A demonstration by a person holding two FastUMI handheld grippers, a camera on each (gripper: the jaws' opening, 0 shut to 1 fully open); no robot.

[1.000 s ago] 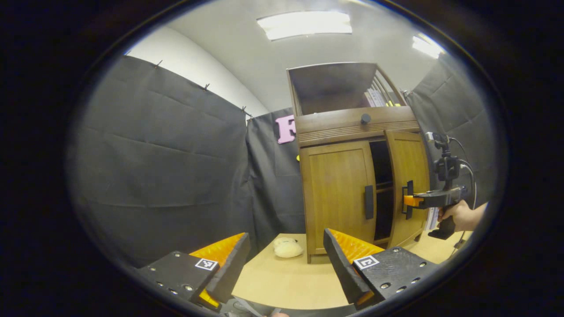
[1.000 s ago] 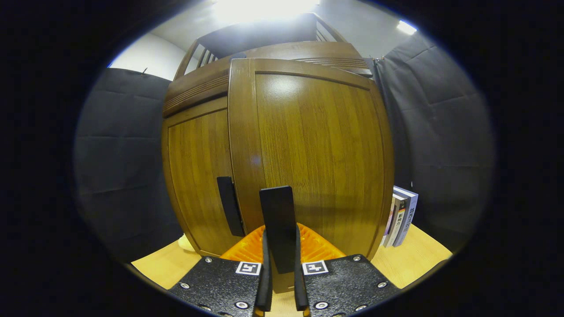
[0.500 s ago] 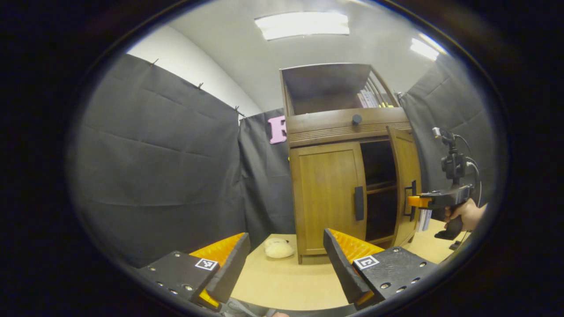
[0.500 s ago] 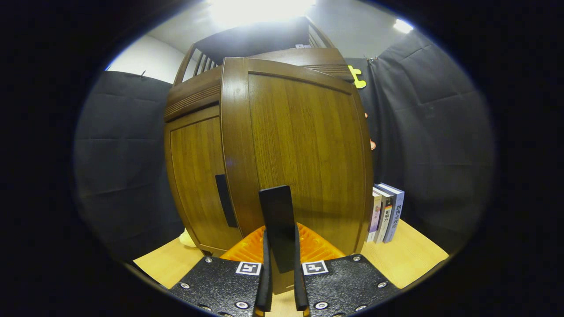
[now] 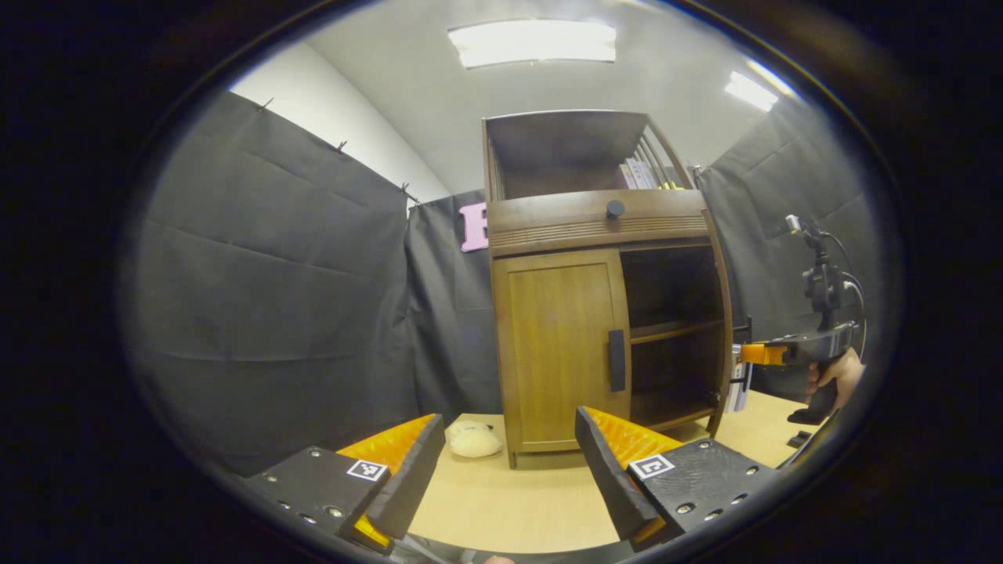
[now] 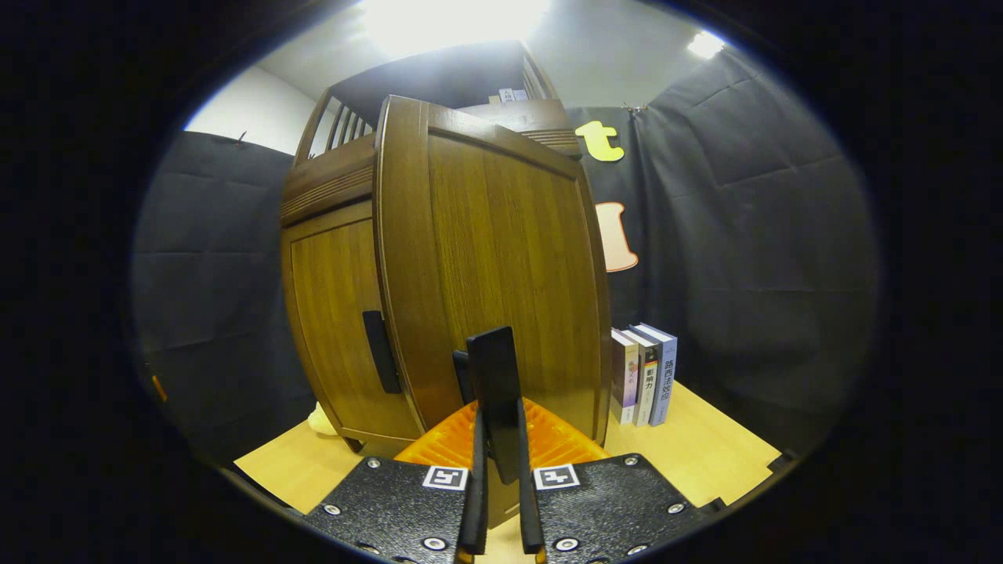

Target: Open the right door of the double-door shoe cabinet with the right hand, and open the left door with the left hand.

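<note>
The wooden shoe cabinet [image 5: 603,313] stands on a light table. Its left door [image 5: 558,352] is closed, with a dark upright handle [image 5: 617,360]. The right door [image 5: 722,329] is swung wide, so dark shelves show inside. In the right gripper view this right door [image 6: 509,258] faces me, and my right gripper [image 6: 497,427] is shut on its dark handle [image 6: 492,368]. From the left gripper view that right gripper [image 5: 754,354] appears farther off, held by a hand [image 5: 837,377]. My left gripper [image 5: 509,427] stands open in front of the cabinet, well short of the left door.
A cream plush lump [image 5: 472,440] lies on the table [image 5: 501,501] by the cabinet's left foot. Several books [image 6: 646,376] stand right of the cabinet. A drawer with a round knob [image 5: 615,208] and an open shelf top the cabinet. Black cloth walls close in on both sides.
The right door has swung from slightly ajar to wide open, with the right gripper holding its handle. The left gripper has stayed open and shifted a little sideways.
</note>
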